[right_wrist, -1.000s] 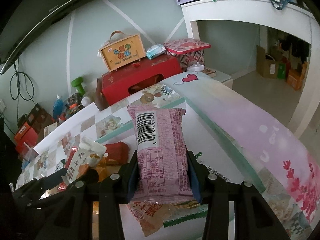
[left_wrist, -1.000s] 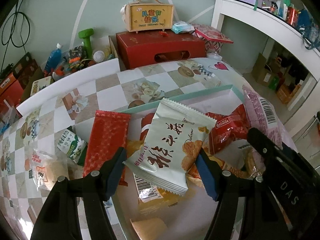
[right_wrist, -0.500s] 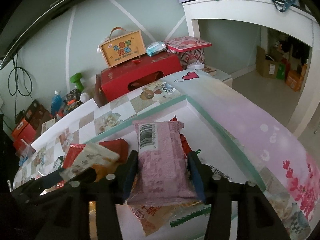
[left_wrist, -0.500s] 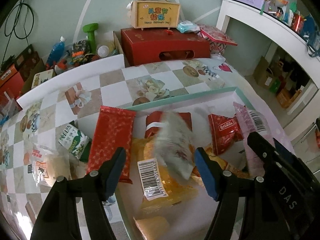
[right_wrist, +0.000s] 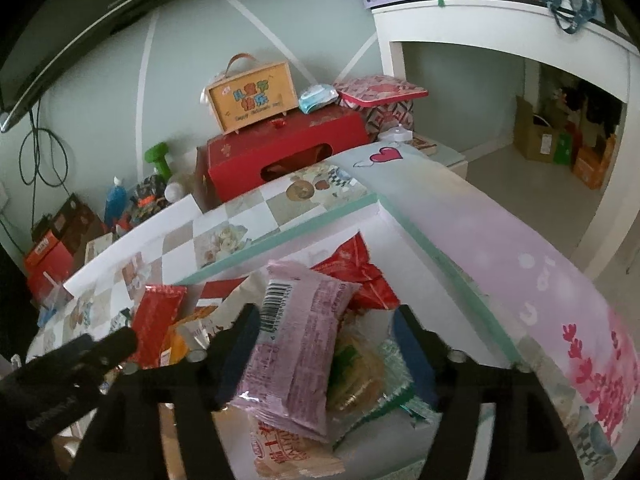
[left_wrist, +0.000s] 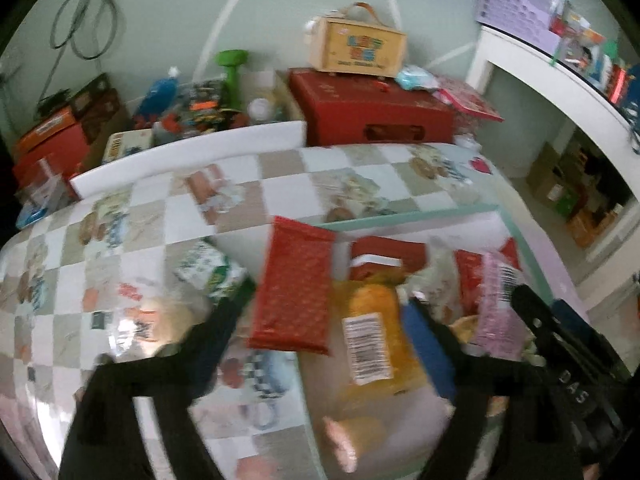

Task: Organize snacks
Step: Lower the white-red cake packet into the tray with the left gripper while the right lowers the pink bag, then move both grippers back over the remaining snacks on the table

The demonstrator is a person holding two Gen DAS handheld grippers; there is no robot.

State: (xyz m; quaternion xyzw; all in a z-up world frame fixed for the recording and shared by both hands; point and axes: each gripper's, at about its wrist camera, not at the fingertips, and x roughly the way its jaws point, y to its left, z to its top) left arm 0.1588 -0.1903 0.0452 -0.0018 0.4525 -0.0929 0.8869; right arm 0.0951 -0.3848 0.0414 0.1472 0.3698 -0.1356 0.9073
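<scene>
- The right gripper pointed steeply down over the white box. Its jaws were opening, and the pink snack packet lay slanted between them; its left edge ran just beside the left finger, but the right finger stood clear of it, so nothing was clamped.
- Under that packet lay a clear-wrapped biscuit pack and, nearer the camera, a pale packet with red print, its lower end cut off by the fingers.
- Beyond the right gripper's tips sat a red bag, partly hidden by the pink packet.
- The left gripper was also tilted downward, its jaws opening wide and holding nothing.
- Between and beyond its fingers, a long red packet lay across the box's near edge, with a yellow packet bearing a barcode label to its right.
- To the left of the left gripper, outside the box, a green-and-white packet lay on the chequered cloth.
- The whole left wrist view was smeared, so print on the packets could not be read.
</scene>
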